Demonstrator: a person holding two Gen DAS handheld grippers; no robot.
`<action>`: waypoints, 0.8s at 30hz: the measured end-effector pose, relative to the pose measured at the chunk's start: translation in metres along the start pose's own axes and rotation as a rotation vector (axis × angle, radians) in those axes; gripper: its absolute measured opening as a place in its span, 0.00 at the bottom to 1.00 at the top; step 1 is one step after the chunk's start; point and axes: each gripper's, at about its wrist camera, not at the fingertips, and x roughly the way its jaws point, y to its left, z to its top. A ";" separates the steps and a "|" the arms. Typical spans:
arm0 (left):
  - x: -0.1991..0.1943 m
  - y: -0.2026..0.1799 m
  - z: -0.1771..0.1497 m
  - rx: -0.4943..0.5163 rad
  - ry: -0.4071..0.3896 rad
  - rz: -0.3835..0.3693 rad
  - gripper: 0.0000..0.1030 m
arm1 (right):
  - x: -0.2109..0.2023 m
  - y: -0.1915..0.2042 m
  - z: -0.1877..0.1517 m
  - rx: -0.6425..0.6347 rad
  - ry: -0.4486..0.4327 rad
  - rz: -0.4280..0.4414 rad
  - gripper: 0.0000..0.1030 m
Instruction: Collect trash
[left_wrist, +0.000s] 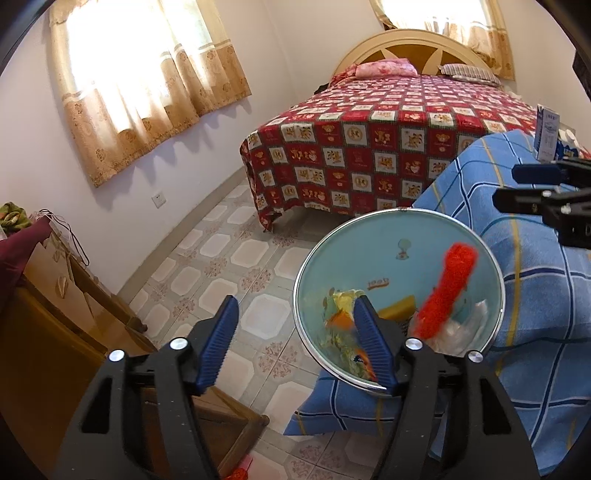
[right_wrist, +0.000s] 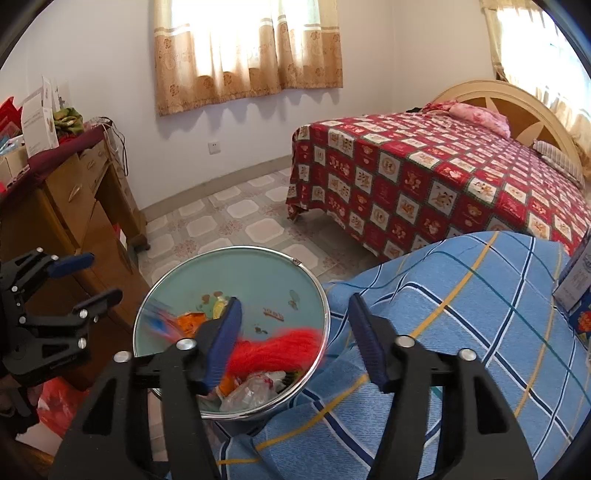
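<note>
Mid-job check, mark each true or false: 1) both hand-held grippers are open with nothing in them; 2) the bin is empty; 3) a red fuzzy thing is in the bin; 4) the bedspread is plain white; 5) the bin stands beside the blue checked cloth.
1) Left hand-held gripper and right hand-held gripper are open and hold nothing. True.
2) The bin is empty. False: it holds wrappers and clear plastic.
3) A red fuzzy thing is in the bin. True.
4) The bedspread is plain white. False: it is red with patterned squares.
5) The bin stands beside the blue checked cloth. True.
</note>
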 end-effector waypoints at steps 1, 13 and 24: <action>-0.002 0.001 0.001 -0.007 -0.006 0.005 0.78 | -0.003 0.001 -0.001 -0.007 -0.007 -0.017 0.61; -0.053 0.001 0.015 -0.090 -0.165 -0.028 0.88 | -0.077 0.002 -0.034 0.005 -0.166 -0.181 0.77; -0.078 -0.006 0.022 -0.099 -0.237 -0.034 0.93 | -0.112 -0.021 -0.032 0.031 -0.246 -0.229 0.78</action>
